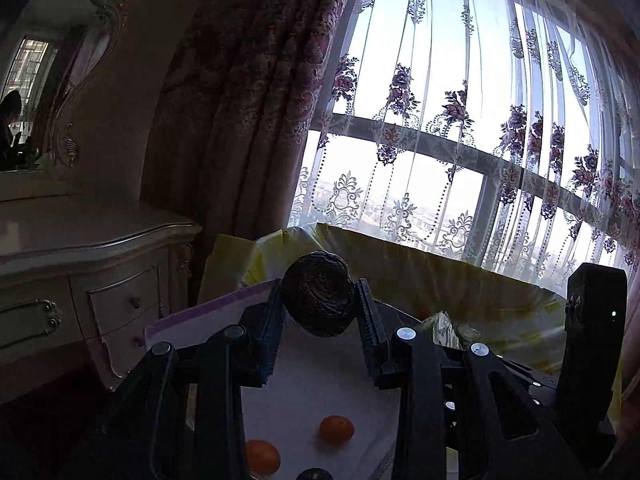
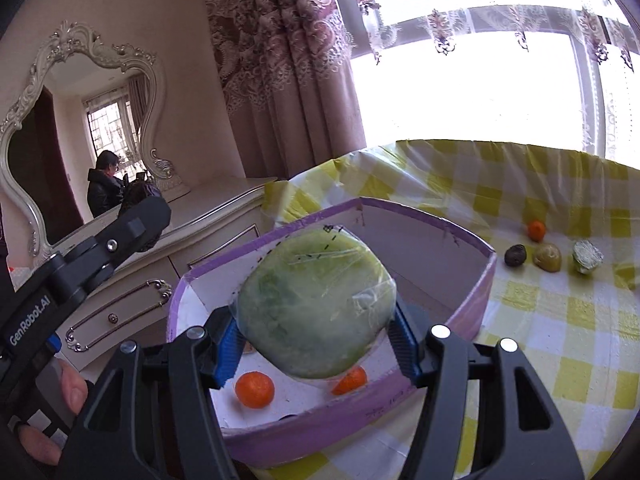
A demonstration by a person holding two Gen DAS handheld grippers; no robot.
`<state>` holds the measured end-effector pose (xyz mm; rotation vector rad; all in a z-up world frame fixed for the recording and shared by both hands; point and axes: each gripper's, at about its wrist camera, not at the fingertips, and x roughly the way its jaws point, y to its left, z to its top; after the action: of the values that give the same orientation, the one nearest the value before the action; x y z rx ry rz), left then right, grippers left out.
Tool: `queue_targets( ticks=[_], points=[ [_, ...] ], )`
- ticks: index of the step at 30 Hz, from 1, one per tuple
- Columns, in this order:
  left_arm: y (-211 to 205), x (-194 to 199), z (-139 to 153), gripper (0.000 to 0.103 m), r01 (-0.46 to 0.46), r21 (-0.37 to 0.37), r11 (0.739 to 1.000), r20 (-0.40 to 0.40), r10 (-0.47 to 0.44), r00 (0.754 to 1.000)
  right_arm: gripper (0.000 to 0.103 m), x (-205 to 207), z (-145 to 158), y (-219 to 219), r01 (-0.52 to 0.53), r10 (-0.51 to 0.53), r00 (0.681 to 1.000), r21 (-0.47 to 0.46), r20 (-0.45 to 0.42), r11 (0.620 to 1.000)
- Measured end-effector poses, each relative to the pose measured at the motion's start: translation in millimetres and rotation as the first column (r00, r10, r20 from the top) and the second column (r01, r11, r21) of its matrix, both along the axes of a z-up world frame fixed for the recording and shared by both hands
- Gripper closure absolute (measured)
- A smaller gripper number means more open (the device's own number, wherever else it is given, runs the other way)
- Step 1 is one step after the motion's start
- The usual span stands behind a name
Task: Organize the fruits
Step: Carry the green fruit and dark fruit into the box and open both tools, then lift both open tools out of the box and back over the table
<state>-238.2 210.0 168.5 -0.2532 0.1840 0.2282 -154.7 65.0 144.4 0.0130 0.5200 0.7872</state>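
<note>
My left gripper (image 1: 320,304) is shut on a dark wrinkled round fruit (image 1: 318,294) and holds it above the purple-rimmed box (image 1: 208,308). Two oranges (image 1: 337,430) and a dark fruit (image 1: 316,474) lie on the box floor below it. My right gripper (image 2: 316,340) is shut on a large green fruit in clear wrap (image 2: 316,308), held over the same box (image 2: 476,300). Two oranges (image 2: 255,390) show under it. On the yellow checked cloth at the right lie an orange (image 2: 536,230), a dark fruit (image 2: 515,255), a yellow-brown fruit (image 2: 547,257) and a foil-wrapped fruit (image 2: 587,257).
The box stands on a table with a yellow checked cloth (image 2: 560,320). A cream dresser (image 1: 100,280) with a mirror (image 2: 80,128) stands to the left. Curtains and a bright window (image 1: 460,120) are behind. The left gripper's body (image 2: 80,272) shows at the left of the right wrist view.
</note>
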Motion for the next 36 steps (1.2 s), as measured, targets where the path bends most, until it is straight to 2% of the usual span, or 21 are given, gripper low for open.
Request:
queue_targets(
  ticks=[3,6,11,13,15,18,21,25,26,27,28,29,31,33,36],
  points=[
    [24,4,-9,0.07,-0.077,-0.028,0.997,-0.048,0.076,0.996,0.041,3,-4,26,-0.04,0.041,0.999,-0.054,0.005,0.998],
    [42,15,-24,0.07,-0.147,-0.046,0.988,-0.135,0.14,0.981,0.041,7,-17,49,-0.051,0.052,0.999,-0.15,-0.002,0.987],
    [62,41,-61,0.07,-0.194,-0.083,0.978,-0.332,0.156,0.93,0.041,17,-52,69,-0.062,0.044,0.997,-0.32,-0.064,0.946],
    [65,49,-74,0.07,-0.203,-0.081,0.976,-0.388,0.156,0.908,0.041,18,-66,72,-0.055,0.034,0.998,-0.373,-0.062,0.926],
    [56,52,-75,0.07,-0.213,0.019,0.977,-0.4,0.202,0.894,0.041,16,-74,77,-0.041,0.037,0.999,-0.441,-0.019,0.897],
    [53,53,-78,0.07,-0.224,0.062,0.972,-0.414,0.23,0.881,0.041,17,-77,80,-0.045,0.038,0.999,-0.459,-0.023,0.887],
    [53,57,-80,0.069,-0.244,0.134,0.961,-0.443,0.278,0.852,0.041,19,-79,84,-0.058,0.047,0.998,-0.501,-0.035,0.863],
    [53,60,-82,0.069,-0.234,0.179,0.956,-0.473,0.292,0.831,0.039,22,-81,86,-0.071,0.052,0.997,-0.525,-0.052,0.848],
    [52,62,-82,0.066,-0.231,0.192,0.954,-0.479,0.296,0.826,0.036,22,-81,86,-0.071,0.052,0.997,-0.528,-0.051,0.846],
    [50,63,-83,0.061,-0.222,0.199,0.955,-0.484,0.292,0.825,0.026,22,-81,85,-0.063,0.047,0.998,-0.529,-0.044,0.846],
    [49,64,-83,0.049,-0.204,0.192,0.96,-0.487,0.274,0.829,0.019,22,-80,84,-0.046,0.034,0.999,-0.531,-0.033,0.846],
    [46,65,-84,0.043,-0.185,0.189,0.964,-0.491,0.256,0.833,0.004,24,-81,82,-0.038,0.019,0.999,-0.527,-0.04,0.849],
    [38,68,-86,0.027,-0.166,0.213,0.963,-0.501,0.254,0.828,0.003,24,-81,80,-0.045,0.028,0.999,-0.519,-0.04,0.854],
    [30,70,-87,0.02,-0.157,0.247,0.956,-0.499,0.264,0.826,0.003,24,-81,80,-0.043,0.028,0.999,-0.521,-0.038,0.852],
    [29,70,-86,0.017,-0.171,0.252,0.952,-0.49,0.278,0.827,0.002,23,-81,80,-0.045,0.034,0.999,-0.513,-0.031,0.857]
  ],
)
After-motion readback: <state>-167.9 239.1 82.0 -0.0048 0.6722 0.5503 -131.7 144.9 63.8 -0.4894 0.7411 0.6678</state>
